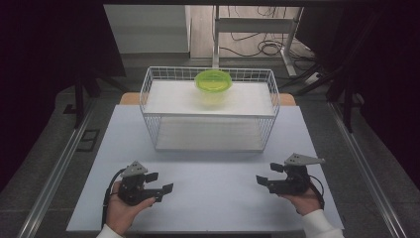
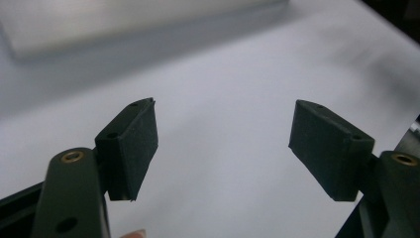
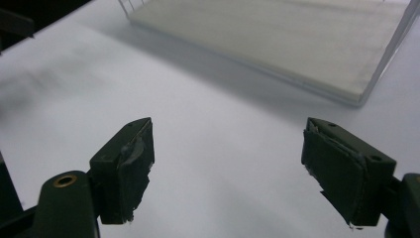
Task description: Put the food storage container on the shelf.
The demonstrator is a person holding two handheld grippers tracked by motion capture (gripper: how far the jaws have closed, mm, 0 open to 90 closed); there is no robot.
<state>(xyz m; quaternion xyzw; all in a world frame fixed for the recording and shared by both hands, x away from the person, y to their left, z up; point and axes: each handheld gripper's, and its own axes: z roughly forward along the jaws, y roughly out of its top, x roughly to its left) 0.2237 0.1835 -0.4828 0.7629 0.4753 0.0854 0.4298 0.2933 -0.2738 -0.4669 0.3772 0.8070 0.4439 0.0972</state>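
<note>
Resting on counter [image 1: 208,193], L tongs [image 1: 159,182] & R tongs [image 1: 264,174] both apart; lidded plastic tub [image 1: 213,88] in wire basket [image 1: 148,106] prob light, slippery — grip rim.

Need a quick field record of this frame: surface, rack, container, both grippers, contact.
surface: white table, both grippers low over its near part
rack: white wire shelf rack, two tiers, at the far middle of the table
container: clear tub with green lid, lid on, upright on the rack's upper tier
lower tier: nothing on it
left gripper: jaws open, nothing between them, held in the person's left hand
right gripper: jaws open, nothing between them, held in the right hand
contact: neither gripper touches the rack or tub
</note>
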